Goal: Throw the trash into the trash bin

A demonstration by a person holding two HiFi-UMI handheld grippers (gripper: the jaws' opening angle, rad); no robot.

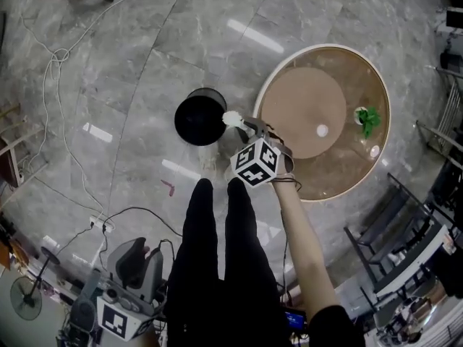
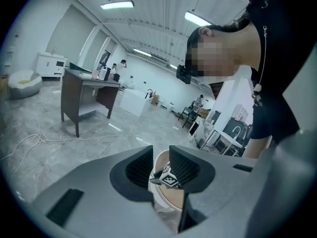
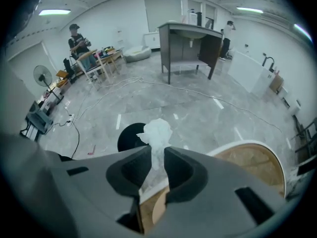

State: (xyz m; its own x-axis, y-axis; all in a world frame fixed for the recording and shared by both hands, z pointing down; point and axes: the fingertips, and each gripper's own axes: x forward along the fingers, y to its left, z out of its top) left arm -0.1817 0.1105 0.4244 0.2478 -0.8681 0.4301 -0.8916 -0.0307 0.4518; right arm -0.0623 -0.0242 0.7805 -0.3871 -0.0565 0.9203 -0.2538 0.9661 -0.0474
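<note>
The right tongs (image 1: pixel 243 124) are clamped on a crumpled white tissue (image 3: pixel 156 132), which sticks out beyond the jaw tips. The tissue is held above the grey marble floor (image 1: pixel 130 63), between the rim of the round brown tabletop (image 1: pixel 347 172) and the black trash bin (image 1: pixel 200 118), close to the bin's opening. A green object (image 1: pixel 370 119) lies on the tabletop. The left tongs (image 2: pixel 161 165) stand apart and empty, low beside the person's legs (image 1: pixel 217 251).

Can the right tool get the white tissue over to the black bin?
Probably yes: the right tool, gripping the tissue, hangs right beside the bin, with only bare floor between.
</note>
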